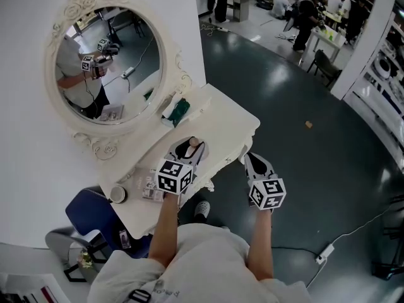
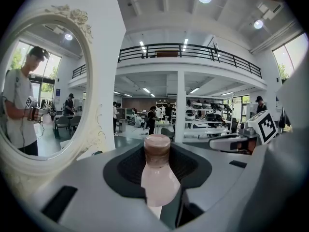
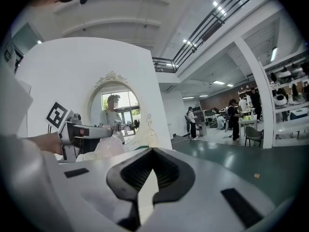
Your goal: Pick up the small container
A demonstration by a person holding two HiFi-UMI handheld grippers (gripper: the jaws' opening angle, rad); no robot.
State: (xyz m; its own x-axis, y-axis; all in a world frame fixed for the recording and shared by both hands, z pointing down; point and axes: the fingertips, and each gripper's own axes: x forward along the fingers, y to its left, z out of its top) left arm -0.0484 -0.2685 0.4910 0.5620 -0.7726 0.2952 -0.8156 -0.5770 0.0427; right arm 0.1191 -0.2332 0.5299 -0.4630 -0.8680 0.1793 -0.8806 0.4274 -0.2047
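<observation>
Grip looks secured: my left gripper (image 1: 188, 149) has its jaws clamped on the small container (image 2: 159, 178), over the counter (image 1: 221, 115). Right gripper (image 3: 152, 170) jaws sit together, empty. Next I'd raise it clear, holding it upright.

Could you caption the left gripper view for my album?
Left hand-held gripper clamps a small pale pink bottle with a brown cap beside an ornate white oval mirror.

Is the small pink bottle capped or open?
Capped: a brown cap sits atop the small pink bottle, seen in the left gripper view.
</observation>
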